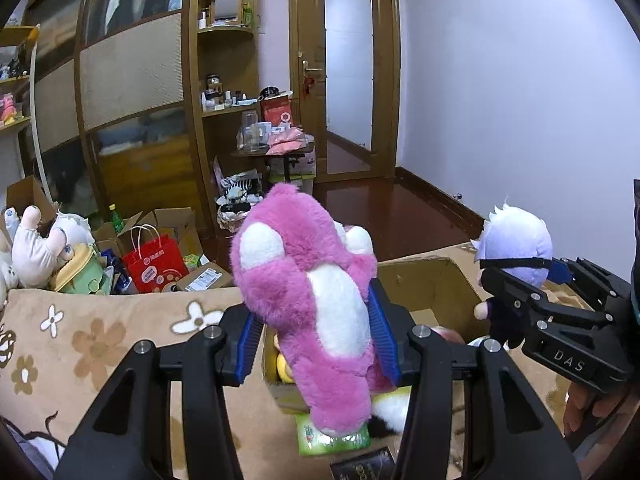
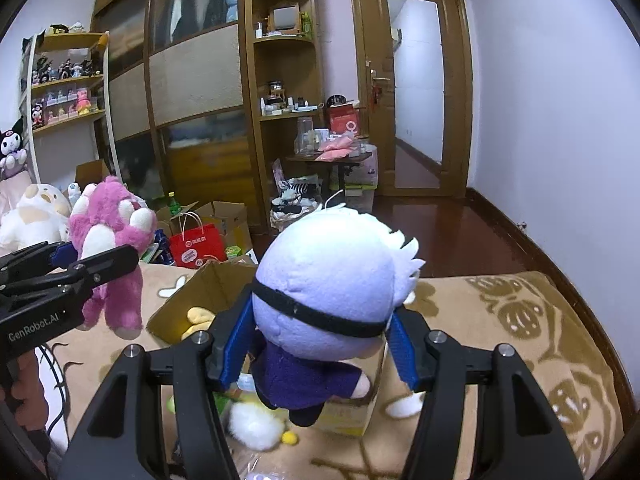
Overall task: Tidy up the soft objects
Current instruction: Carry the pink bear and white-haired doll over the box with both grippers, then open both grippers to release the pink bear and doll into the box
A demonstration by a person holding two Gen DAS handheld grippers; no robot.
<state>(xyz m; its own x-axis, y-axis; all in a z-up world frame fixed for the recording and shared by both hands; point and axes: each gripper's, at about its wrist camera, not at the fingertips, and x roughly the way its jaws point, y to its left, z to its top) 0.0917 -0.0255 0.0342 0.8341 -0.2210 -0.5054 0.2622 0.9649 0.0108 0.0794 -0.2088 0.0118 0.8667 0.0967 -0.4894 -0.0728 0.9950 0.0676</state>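
Left tool (image 1: pixel 316 336) clamps the pink plush bear (image 1: pixel 304 292) between its pads.

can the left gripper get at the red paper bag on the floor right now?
Probably not. The left gripper is shut on the pink plush bear, so its jaws are occupied. The red paper bag stands beyond the blanket's far edge among boxes, well apart.

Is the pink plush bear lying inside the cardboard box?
No: the left gripper holds the pink plush bear in the air beside the cardboard box.
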